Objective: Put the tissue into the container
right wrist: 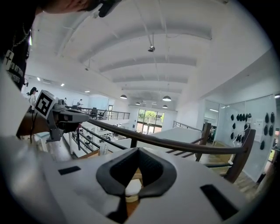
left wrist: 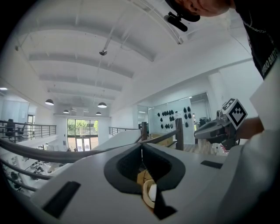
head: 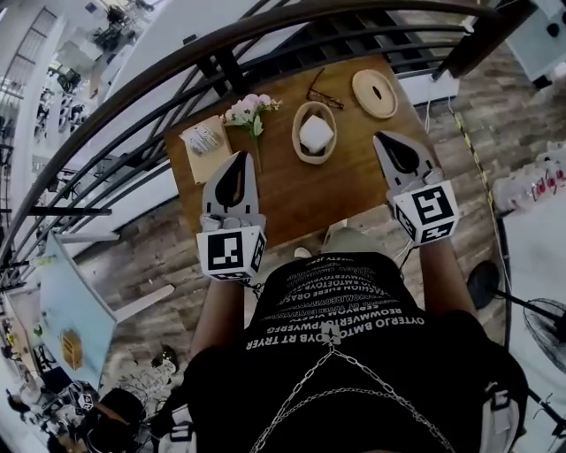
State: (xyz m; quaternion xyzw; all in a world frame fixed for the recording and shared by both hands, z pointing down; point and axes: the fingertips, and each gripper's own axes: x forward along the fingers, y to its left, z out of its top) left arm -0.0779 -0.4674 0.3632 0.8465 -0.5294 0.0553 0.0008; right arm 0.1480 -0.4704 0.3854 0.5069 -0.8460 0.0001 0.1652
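Note:
A white tissue (head: 316,132) lies inside an oval wooden container (head: 301,150) at the middle of the wooden table (head: 345,190). My left gripper (head: 240,156) hovers over the table's left front, shut and holding nothing. At the right front, my right gripper (head: 379,136) is shut too, with nothing in it. In the left gripper view the left gripper (left wrist: 141,147) shows the container (left wrist: 146,197) and tissue (left wrist: 153,192) through its jaw window. The right gripper (right wrist: 138,150) frames the tissue (right wrist: 132,187) and the container (right wrist: 130,198) the same way.
A round wooden lid (head: 374,93) lies at the table's far right, with glasses (head: 324,94) beside it. A flower sprig (head: 249,111) and a notepad (head: 204,142) sit at the far left. A dark railing (head: 265,26) runs behind the table.

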